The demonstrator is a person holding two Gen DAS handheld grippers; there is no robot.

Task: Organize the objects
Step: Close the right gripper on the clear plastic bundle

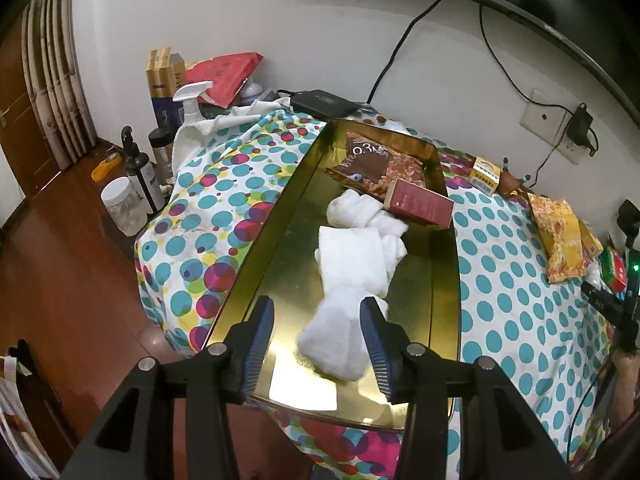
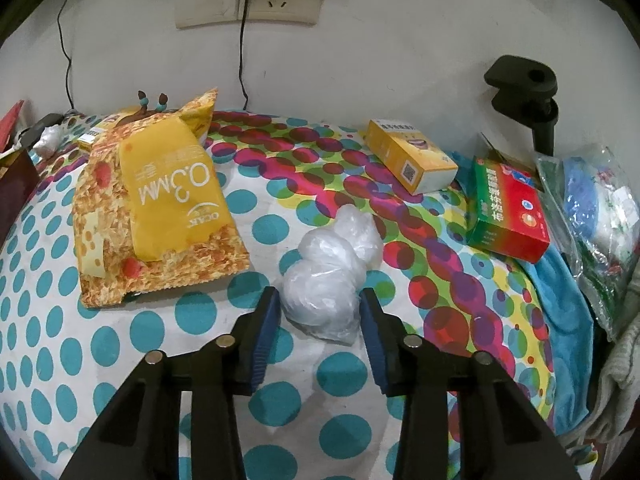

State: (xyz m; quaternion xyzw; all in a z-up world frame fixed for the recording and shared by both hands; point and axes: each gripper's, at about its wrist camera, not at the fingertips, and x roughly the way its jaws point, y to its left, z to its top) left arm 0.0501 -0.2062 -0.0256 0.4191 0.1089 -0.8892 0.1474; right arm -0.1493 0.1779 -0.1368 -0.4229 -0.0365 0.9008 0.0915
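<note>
So the left gripper (image 1: 318, 344) sits low centre in its view with the jaws apart, and a white cloth bundle (image 1: 340, 340) lies between the pads without being pinched, on the floor of the gold tin tray (image 1: 444, 280). Looks to me like it's been dropped off there. Further up the tray there's more white cloth, a red box (image 1: 420, 206) and a brown snack packet (image 1: 374, 166), so that tray is clearly the collecting spot. The right gripper (image 2: 320, 328), also low centre, has its pads right against a clear plastic bag (image 2: 330, 276) on the dotted tablecloth (image 2: 60, 300), closed on it as far as I can tell, probably the next thing headed for the tray. Around it: a yellow snack packet (image 2: 168, 200) upper left, a yellow box (image 2: 412, 156) and a green-red box (image 2: 508, 208) to the right, still loose.
</note>
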